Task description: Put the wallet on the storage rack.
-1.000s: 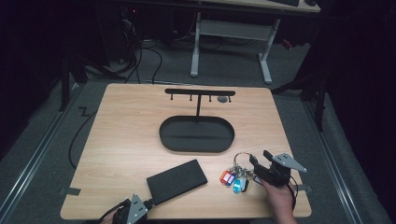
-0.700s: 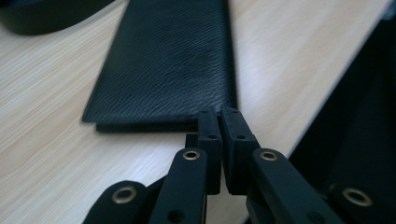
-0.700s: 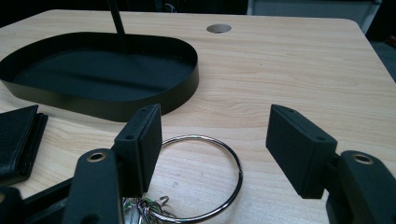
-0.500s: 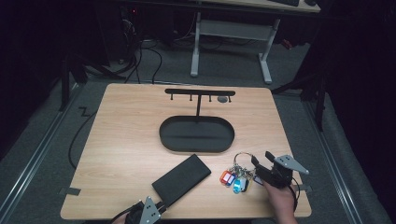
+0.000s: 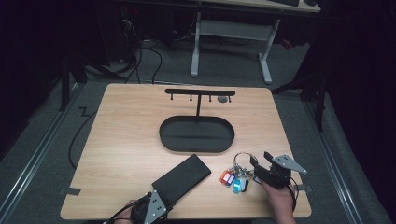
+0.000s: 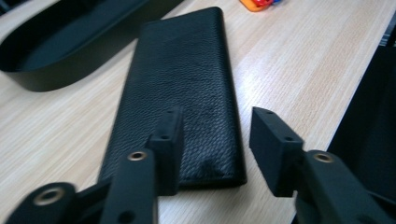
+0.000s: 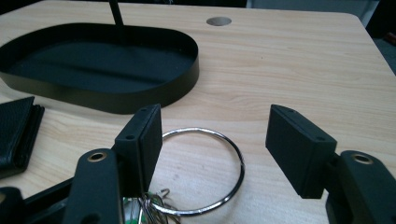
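From above, we see the wallet (image 5: 182, 178) flat on the table (image 5: 126, 140), near the front edge, and our left gripper (image 5: 156, 205) at its near end. We think we just let it go.

In the left gripper view, its jaws have just been opening, spread over the wallet's corner and not pressing.

In the right gripper view, our right gripper (image 7: 212, 149) is spread around the key ring (image 7: 205, 172). Next, squeeze it.
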